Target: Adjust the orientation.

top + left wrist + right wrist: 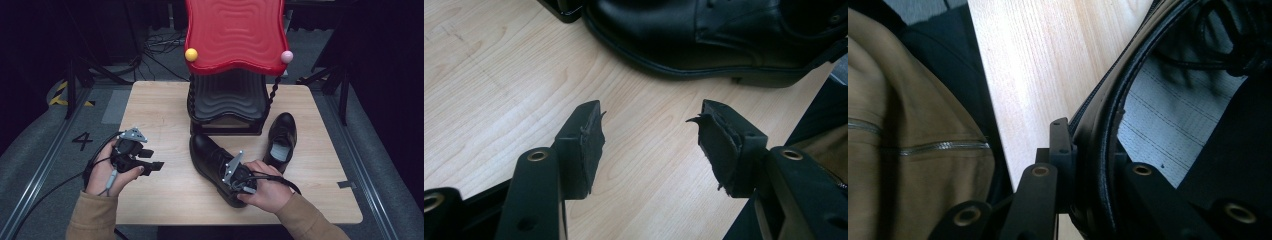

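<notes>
The collar of the near black dress shoe (212, 162) is clamped by the right hand-held gripper (1083, 150). The left hand-held gripper (649, 132) is held apart above the wooden surface (165, 115).

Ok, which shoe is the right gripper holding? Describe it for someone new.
Start at the red-topped rack at the table's far edge. Two black shoes lie before it; it's the near shoe, by the person's right hand. The right gripper clamps its collar; the other shoe lies untouched.

Lab: dark curtains (380, 75), floor cables (160, 45)
</notes>
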